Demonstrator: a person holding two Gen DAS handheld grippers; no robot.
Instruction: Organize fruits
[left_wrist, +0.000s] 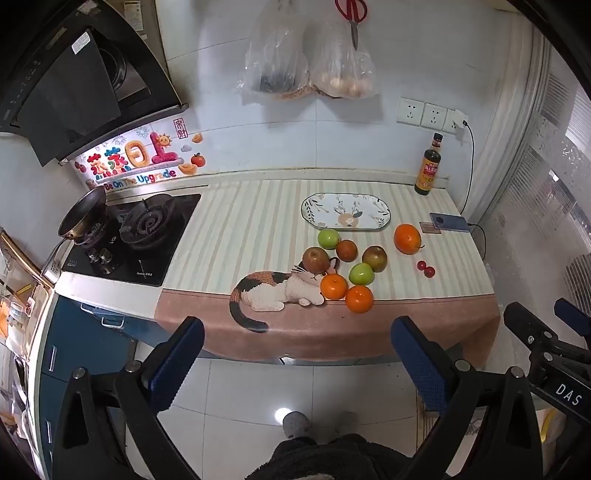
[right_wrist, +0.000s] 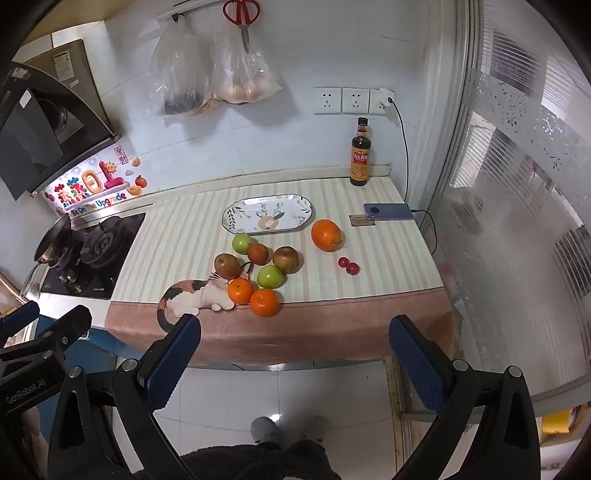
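On the left we see the gas stove (left_wrist: 144, 236) with a small pan (left_wrist: 79, 214) on its far burner. Beside it the desk (left_wrist: 240, 236) is covered by a striped cloth with a cat picture (left_wrist: 273, 291) at its front edge.

In the middle, near the wall, lies the oval plate (left_wrist: 345, 212), and nothing is on it. The fruits are all on the cloth in front of the plate. We count 7 in 1 close group: 2 green apples (left_wrist: 328, 239) (left_wrist: 361, 274), 3 brownish fruits (left_wrist: 315, 259) (left_wrist: 346, 250) (left_wrist: 374, 258), and 2 small oranges (left_wrist: 333, 286) (left_wrist: 359, 299) at the front, touching each other. More to the right, apart from the group, sits 1 big orange (left_wrist: 407, 239), and in front of it 2 small red fruits (left_wrist: 425, 268) lie side by side.

At the far right stand a dark sauce bottle (left_wrist: 428, 166) by the wall and a phone (left_wrist: 448, 222) on a charging cable.

We hold both tools before the desk edge, above the floor, not touching anything. The left tool (left_wrist: 297, 363) is spread wide with nothing between its fingers. The right tool (right_wrist: 295, 363) is also spread wide and holds nothing. Below them we see the person's 2 grey slippers (left_wrist: 295, 424).
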